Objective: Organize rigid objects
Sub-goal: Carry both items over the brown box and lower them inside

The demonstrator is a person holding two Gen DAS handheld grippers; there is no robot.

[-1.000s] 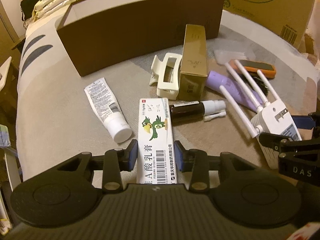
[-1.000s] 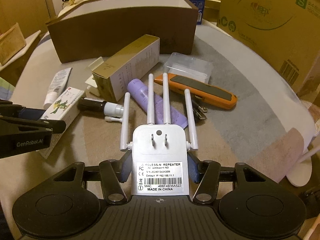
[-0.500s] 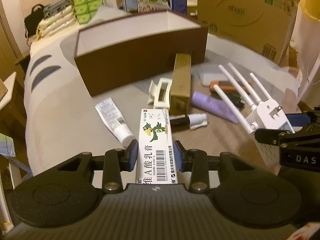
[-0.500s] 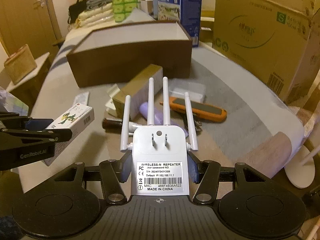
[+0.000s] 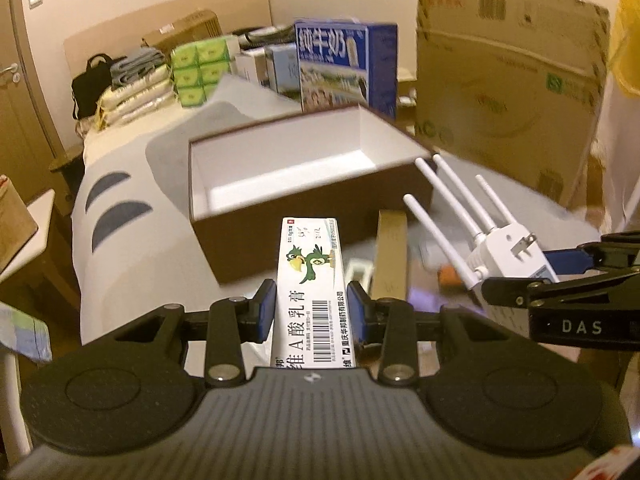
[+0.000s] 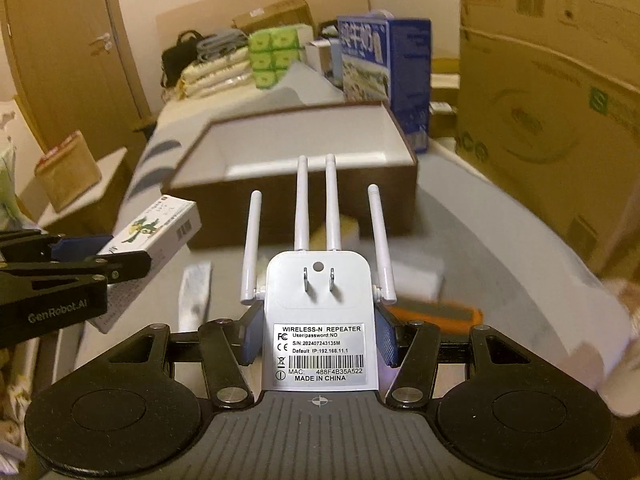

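Note:
My left gripper (image 5: 312,304) is shut on a white ointment carton (image 5: 311,276) with a green bird print, held in the air in front of the open brown box (image 5: 304,168) with a white inside. My right gripper (image 6: 319,328) is shut on a white wireless repeater (image 6: 320,300) with several antennas, also lifted and facing the brown box (image 6: 296,156). In the left wrist view the repeater (image 5: 504,248) hangs at the right; in the right wrist view the carton (image 6: 156,232) hangs at the left.
Below on the grey cover lie a gold carton (image 5: 390,248), a white tube (image 6: 196,292), an orange flat tool (image 6: 436,312) and a clear case (image 6: 416,276). A big cardboard box (image 6: 552,92) stands right, a blue milk carton (image 5: 344,68) behind the brown box.
Both grippers rose with the carton and the repeater and tilted up. The brown box's white inside has come into view, and the items on the cover dropped low in the pictures.

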